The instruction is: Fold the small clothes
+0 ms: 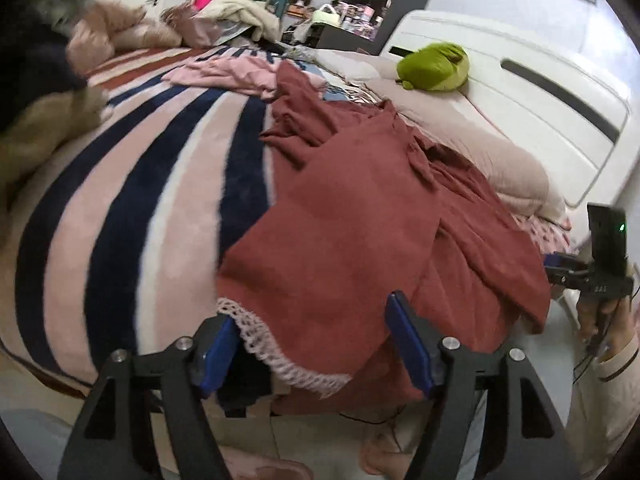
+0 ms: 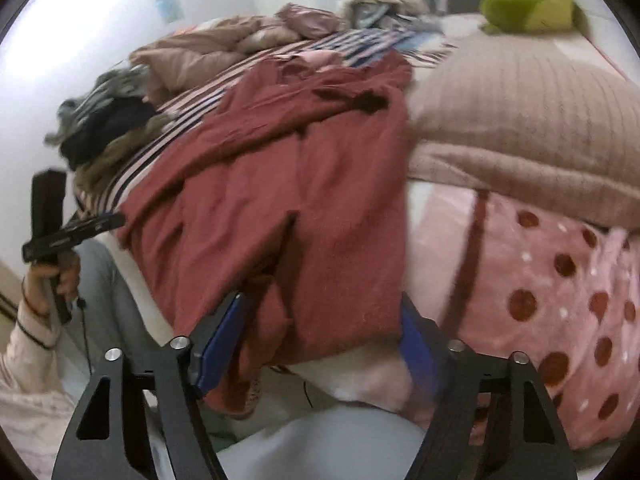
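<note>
At the bottom of the left wrist view, the left gripper (image 1: 316, 344) is seen with its jaws spread wide; the lace-trimmed hem (image 1: 280, 344) of the dark red garment (image 1: 352, 216) hangs between the blue pads, but nothing is clamped. At the bottom of the right wrist view, the right gripper (image 2: 320, 344) is likewise held agape, with the near edge of the same garment (image 2: 288, 184) drooping over the bed edge between its fingers, ungripped. The garment is spread across the middle of both frames, rumpled, with a loose part thrown across its upper portion; no neat fold can be made out. It is judged that the folding has hardly begun: the piece has yet to be flattened, grasped at its near edge and doubled over. Beyond it, a pink garment (image 1: 228, 74) is left unfolded on the striped blanket (image 1: 132, 184) toward upper centre. A green plush toy (image 1: 434, 66) is seen on the pillow (image 1: 504, 168) at upper right.
</note>
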Demonstrator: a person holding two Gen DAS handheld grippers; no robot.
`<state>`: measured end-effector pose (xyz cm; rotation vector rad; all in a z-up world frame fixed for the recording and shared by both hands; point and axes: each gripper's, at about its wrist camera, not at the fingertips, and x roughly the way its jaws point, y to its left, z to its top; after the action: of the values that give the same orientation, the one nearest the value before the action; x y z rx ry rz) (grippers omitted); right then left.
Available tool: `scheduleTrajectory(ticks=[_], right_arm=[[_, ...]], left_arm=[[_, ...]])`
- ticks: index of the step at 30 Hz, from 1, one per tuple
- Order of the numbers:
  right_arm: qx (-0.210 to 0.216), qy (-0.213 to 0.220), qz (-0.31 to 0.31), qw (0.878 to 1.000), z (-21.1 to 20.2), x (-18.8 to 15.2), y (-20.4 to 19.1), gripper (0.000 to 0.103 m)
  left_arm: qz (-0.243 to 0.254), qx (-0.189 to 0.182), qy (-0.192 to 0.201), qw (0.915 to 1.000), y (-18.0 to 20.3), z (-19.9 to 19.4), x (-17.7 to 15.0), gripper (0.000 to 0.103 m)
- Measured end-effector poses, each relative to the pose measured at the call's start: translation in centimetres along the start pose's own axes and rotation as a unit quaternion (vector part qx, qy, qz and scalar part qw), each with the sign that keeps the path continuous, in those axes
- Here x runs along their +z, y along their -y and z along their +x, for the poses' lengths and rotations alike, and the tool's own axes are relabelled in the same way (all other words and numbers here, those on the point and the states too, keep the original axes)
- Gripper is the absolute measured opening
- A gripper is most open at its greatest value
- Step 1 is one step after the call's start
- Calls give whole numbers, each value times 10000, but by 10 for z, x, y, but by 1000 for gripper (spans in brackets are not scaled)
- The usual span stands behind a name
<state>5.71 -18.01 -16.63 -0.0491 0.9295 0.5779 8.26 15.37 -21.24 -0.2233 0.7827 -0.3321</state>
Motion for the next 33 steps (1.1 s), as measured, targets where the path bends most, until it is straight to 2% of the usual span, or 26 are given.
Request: scheduleTrajectory(ticks=[1, 2, 3, 5, 7, 9, 10, 12, 13, 14, 18, 21, 24, 27, 29, 33], right_arm=[[101, 5, -19, 9999, 2, 1, -2, 57], [352, -20, -68, 9994, 3, 0, -6, 46], [573, -93, -167, 9982, 6, -1, -13, 39], [701, -209, -427, 9964, 13, -4, -24, 37], [530, -201, -705, 9959, 16, -6, -35, 39], [376, -121, -623, 9973, 19, -5, -35, 36], [362, -80, -530, 9979, 21, -4, -35, 34], [236, -26, -470, 9986, 28, 1, -35, 13], [188, 28, -427, 9989, 30, 2, -35, 11], [256, 106, -321, 9991, 29, 3, -35, 9], [417, 404, -78, 9983, 17, 6, -32, 5], [548, 802, 86, 9952, -7, 6, -30, 5], [774, 987, 205, 9919, -26, 5, -33, 3], [1037, 913, 196, 9902, -37, -3, -48, 3], [1058, 847, 97, 9907, -42, -9, -62, 3], [1146, 862, 197, 9895, -51, -9, -79, 3]], left_arm=[[14, -147, 5, 9999, 5, 1, 1, 62], [46, -312, -13, 9995, 9, 2, 2, 56], [117, -352, -62, 9993, 16, 5, 3, 56], [343, -66, -99, 9993, 28, 13, 4, 56], [362, -36, -71, 9993, 34, 14, 3, 56], [298, -204, -75, 9993, 38, 16, 2, 46], [275, -251, -101, 9993, 41, 19, 2, 38], [286, -117, -116, 9995, 49, 24, 1, 33], [310, -60, -97, 9995, 53, 24, 0, 25], [306, -45, -90, 9995, 54, 24, 0, 12], [206, -119, 52, 9997, 51, 14, -1, 10], [109, -95, 320, 9994, 40, -10, -1, 9], [-41, -140, 498, 9987, 27, -34, -1, 9], [-14, -185, 646, 9977, 20, -67, -9, 9], [-20, -176, 718, 9973, 18, -85, -14, 9], [-35, -122, 805, 9967, 14, -103, -8, 9]])
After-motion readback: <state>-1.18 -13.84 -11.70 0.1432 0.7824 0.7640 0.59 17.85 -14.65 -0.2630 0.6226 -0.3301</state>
